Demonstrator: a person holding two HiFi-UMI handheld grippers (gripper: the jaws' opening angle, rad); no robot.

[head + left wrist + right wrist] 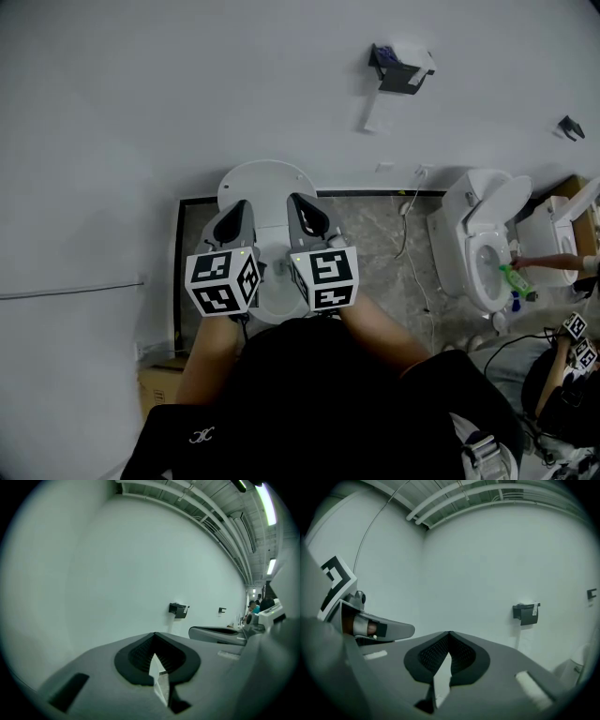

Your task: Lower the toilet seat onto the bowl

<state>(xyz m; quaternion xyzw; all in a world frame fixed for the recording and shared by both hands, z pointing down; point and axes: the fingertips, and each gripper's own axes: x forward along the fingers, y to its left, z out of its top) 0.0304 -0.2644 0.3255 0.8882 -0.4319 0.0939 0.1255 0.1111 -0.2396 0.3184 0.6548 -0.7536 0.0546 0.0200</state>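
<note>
In the head view a white toilet (265, 180) stands against the wall straight ahead of me, its rounded white top showing above the grippers and part of the bowl (274, 298) between them. I cannot tell how the seat stands. My left gripper (240, 206) and right gripper (302, 201) hover side by side over the toilet, pointing at the wall, apart from it. Both gripper views face the bare white wall and do not show the toilet. The left gripper (154, 634) has its jaw tips together, holding nothing. So does the right gripper (449, 633).
A black paper holder (401, 70) hangs on the wall to the right. Further right stands a second toilet (487, 244) with its lid up, and a hand holds a green bottle (516, 279) over it. A cardboard box (159, 384) sits low left. A cable (408, 225) crosses the marble floor.
</note>
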